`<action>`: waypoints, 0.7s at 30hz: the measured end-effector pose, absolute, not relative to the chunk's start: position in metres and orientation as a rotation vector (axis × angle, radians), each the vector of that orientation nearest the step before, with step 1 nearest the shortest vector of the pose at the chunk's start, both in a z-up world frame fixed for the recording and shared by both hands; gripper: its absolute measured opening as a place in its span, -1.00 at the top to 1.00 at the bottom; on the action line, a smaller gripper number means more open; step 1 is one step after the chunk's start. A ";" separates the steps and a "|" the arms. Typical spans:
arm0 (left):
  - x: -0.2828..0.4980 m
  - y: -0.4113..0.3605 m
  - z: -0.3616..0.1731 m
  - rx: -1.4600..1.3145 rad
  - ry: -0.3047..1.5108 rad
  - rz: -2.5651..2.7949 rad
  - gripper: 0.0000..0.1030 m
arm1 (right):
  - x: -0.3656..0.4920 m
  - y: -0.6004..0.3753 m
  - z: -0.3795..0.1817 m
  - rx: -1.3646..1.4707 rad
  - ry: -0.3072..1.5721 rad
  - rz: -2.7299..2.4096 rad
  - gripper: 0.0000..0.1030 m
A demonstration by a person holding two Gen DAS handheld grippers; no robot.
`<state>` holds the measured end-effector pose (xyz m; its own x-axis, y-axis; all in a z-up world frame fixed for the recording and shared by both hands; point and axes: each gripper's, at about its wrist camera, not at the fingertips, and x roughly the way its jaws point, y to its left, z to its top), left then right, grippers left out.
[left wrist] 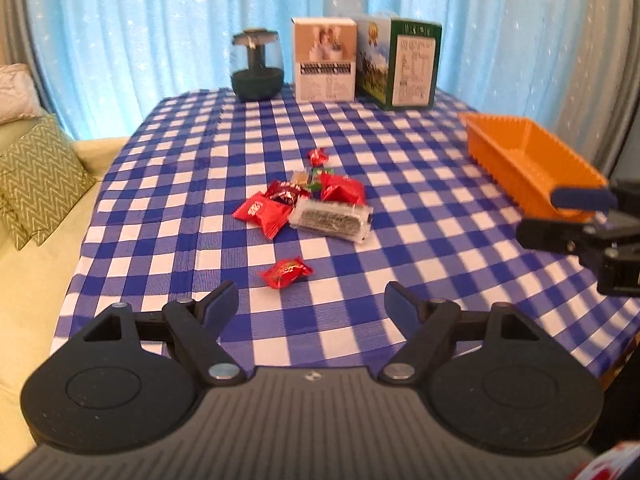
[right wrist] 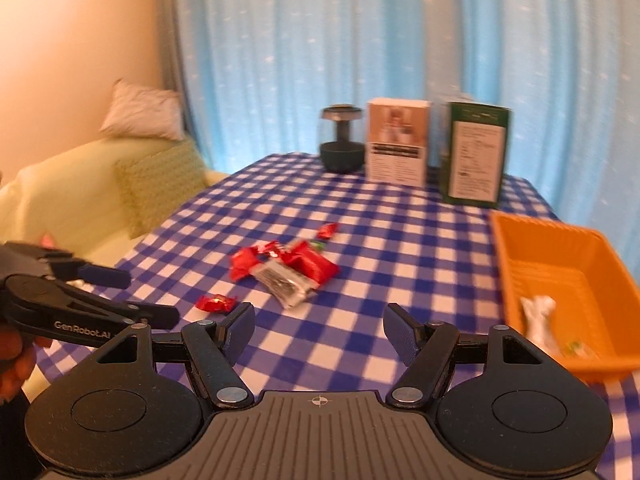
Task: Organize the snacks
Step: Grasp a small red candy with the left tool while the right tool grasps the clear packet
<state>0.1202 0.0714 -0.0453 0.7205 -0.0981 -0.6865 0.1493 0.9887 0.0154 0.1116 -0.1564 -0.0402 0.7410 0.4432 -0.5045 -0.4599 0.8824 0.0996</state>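
A pile of red snack packets (left wrist: pixel 280 206) with a clear grey packet (left wrist: pixel 332 222) lies mid-table; it also shows in the right wrist view (right wrist: pixel 304 260). One red candy (left wrist: pixel 286 272) lies nearer, just ahead of my left gripper (left wrist: pixel 311 304), which is open and empty. Another small red candy (left wrist: pixel 317 156) lies behind the pile. My right gripper (right wrist: pixel 319 330) is open and empty, left of the orange basket (right wrist: pixel 520 264), which holds a white wrapped snack (right wrist: pixel 540 316). The basket also shows in the left wrist view (left wrist: pixel 500 160).
At the table's far edge stand a dark glass jar (left wrist: pixel 257 66), a white box (left wrist: pixel 324 60) and a green box (left wrist: pixel 400 64). A sofa with cushions (left wrist: pixel 36 176) is on the left. Blue curtains hang behind. The right gripper shows at the left view's right edge (left wrist: pixel 560 216).
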 end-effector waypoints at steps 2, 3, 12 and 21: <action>0.131 0.075 -0.054 0.098 0.769 -0.155 -0.47 | 0.127 -0.150 -0.049 -0.053 0.556 0.523 -0.38; 0.135 0.076 -0.058 0.103 0.775 -0.163 -0.37 | 0.133 -0.148 -0.054 -0.058 0.564 0.533 -0.38; 0.182 0.089 -0.090 0.190 0.815 -0.230 -0.15 | 0.185 -0.134 -0.084 -0.084 0.601 0.614 -0.37; 0.217 0.092 -0.109 0.281 0.858 -0.315 0.24 | 0.220 -0.113 -0.100 -0.107 0.614 0.655 -0.37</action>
